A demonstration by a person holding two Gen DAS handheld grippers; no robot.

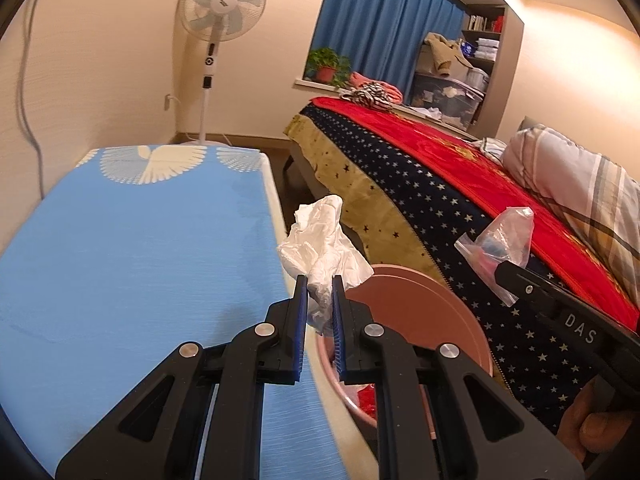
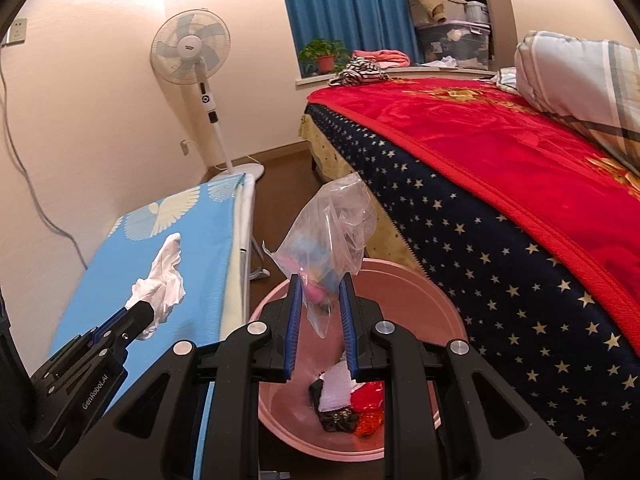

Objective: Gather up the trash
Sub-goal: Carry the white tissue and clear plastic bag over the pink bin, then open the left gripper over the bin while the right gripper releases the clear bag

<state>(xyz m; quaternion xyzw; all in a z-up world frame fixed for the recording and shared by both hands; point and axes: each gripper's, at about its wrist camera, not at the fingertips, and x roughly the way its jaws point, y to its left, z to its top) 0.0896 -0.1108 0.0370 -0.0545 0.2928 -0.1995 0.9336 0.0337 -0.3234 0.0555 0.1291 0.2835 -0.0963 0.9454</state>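
Note:
My left gripper [image 1: 320, 280] is shut on a crumpled white tissue [image 1: 320, 236], held over the gap between the blue ironing board and the pink bin [image 1: 432, 304]. In the right wrist view the same tissue [image 2: 162, 284] hangs over the board's right side. My right gripper [image 2: 322, 280] is shut on a clear plastic bag [image 2: 332, 232] with pink and blue bits inside, above the pink bin [image 2: 404, 300]. That bag [image 1: 504, 240] also shows in the left wrist view. The bin holds red, white and black wrappers [image 2: 348, 404].
A blue ironing board [image 1: 132, 248] fills the left. A bed with a red blanket and a starred navy cover [image 2: 500, 208] stands right of the bin, with a striped pillow [image 2: 580, 80]. A standing fan [image 1: 216, 12] and a potted plant [image 1: 326, 66] are at the back.

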